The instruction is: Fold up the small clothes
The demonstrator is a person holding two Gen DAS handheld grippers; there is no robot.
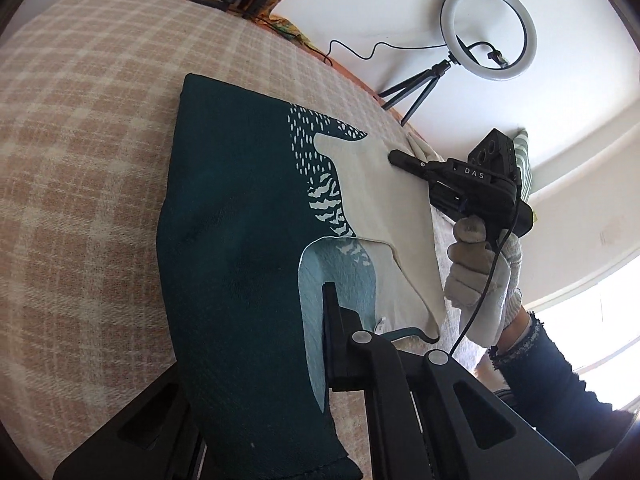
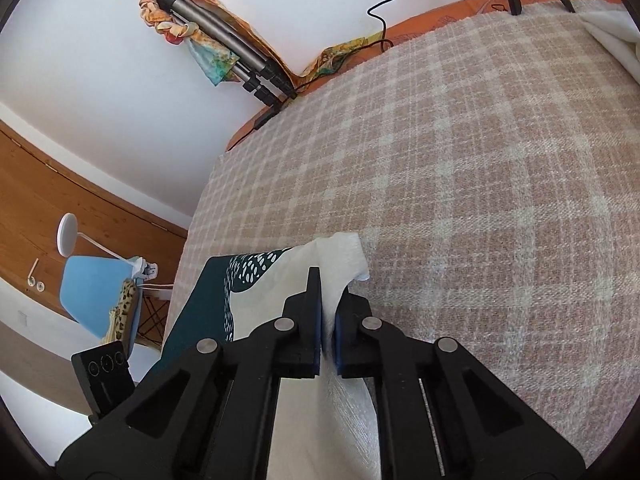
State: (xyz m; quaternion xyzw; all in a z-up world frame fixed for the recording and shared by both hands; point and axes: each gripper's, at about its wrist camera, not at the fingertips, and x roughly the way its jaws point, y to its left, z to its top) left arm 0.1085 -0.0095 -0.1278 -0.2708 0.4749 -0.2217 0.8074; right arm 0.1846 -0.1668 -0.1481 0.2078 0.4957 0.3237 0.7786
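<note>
A small dark teal and cream garment [image 1: 240, 216] with white dash print lies on the checked blanket [image 1: 80, 140]. My left gripper [image 1: 320, 320] is shut on its near edge; one finger [image 1: 332, 312] shows, the other is hidden under the cloth. My right gripper [image 2: 328, 304] is shut on the cream corner [image 2: 340, 256] of the same garment, and it also shows in the left wrist view [image 1: 394, 157], held by a gloved hand [image 1: 480, 272] at the garment's far right edge.
A ring light on a tripod [image 1: 488, 32] stands beyond the bed edge. A folded tripod with colourful cloth [image 2: 224, 48] leans on the wall. A blue chair [image 2: 100, 292] and a white lamp [image 2: 66, 234] stand at the left. White cloth [image 2: 612, 36] lies far right.
</note>
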